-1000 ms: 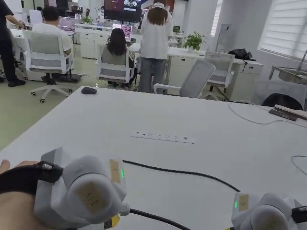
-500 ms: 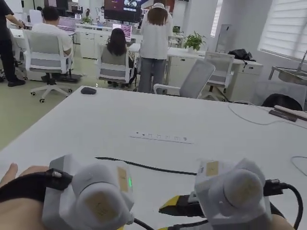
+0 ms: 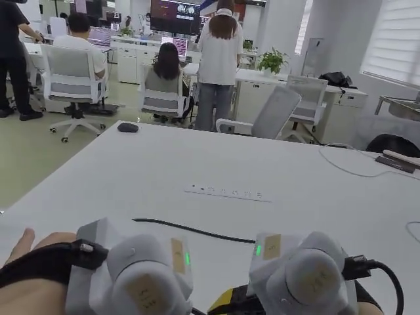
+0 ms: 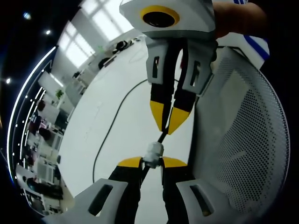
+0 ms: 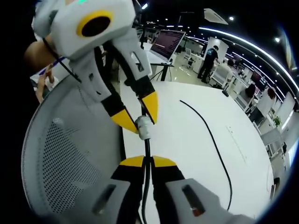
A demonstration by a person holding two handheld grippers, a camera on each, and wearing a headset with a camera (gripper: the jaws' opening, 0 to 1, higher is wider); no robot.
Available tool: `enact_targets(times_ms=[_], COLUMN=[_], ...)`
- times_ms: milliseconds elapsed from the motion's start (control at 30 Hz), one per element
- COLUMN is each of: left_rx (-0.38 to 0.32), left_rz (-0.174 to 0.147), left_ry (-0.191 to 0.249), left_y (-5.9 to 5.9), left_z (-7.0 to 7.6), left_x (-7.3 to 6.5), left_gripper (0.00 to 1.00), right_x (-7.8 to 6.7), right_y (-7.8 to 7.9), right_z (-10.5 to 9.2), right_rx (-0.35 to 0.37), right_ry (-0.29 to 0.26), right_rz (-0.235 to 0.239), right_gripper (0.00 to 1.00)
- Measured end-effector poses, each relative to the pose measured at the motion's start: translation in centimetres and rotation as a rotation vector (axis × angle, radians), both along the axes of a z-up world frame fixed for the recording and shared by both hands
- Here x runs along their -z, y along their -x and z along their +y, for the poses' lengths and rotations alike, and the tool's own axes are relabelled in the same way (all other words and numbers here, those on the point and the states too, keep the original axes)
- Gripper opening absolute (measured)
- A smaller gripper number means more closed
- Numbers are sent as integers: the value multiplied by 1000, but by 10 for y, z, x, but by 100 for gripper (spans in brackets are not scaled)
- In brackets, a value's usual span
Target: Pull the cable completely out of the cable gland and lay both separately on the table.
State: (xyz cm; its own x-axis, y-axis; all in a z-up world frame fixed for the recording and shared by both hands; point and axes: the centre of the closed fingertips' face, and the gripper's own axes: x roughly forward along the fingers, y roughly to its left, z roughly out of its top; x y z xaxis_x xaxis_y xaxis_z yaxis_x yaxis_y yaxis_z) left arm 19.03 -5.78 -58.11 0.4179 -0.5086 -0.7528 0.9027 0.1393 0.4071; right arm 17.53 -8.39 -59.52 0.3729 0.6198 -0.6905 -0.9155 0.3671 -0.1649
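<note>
Cable gland: The small white cable gland [image 4: 153,151] is clamped between the jaws of your left gripper [image 4: 153,162]. It is held in the air at the near edge of the bench [image 3: 131,170], not resting on it.
Cable: The black cable [image 5: 147,147] leaves the gland and runs straight into your right gripper [image 5: 148,161]. Those jaws are closed on it just beside the gland. The rest of the cable lies in a loose curve across the white bench.
Progress: The cable looks threaded through the gland, so the pull is not yet done and neither part has been laid down.
Handling: The gland appears light, hard and smooth, so squeeze across its body or it may twist. The cable looks thin and limp with a rubbery jacket. Hold it close to the gland and pull along its axis, because the seal may drag.
Surroundings: A white mesh chair [image 4: 238,140] sits beneath your grippers, and a power strip [image 3: 226,192] lies mid-bench.
</note>
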Motion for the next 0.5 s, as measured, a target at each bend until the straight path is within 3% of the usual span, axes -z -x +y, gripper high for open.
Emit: enact_targets(times_ms=[333, 500], left_rx=[1, -14], left_rz=[1, -3], left_ry=[4, 2], left_y=[-3, -7], left_z=[-1, 5], left_x=[0, -1], left_gripper=[16, 16], right_x=[15, 29], right_y=[0, -1], right_z=[-23, -44], right_rx=[40, 70], right_ry=[39, 115], right_rz=[15, 8], right_gripper=[3, 3])
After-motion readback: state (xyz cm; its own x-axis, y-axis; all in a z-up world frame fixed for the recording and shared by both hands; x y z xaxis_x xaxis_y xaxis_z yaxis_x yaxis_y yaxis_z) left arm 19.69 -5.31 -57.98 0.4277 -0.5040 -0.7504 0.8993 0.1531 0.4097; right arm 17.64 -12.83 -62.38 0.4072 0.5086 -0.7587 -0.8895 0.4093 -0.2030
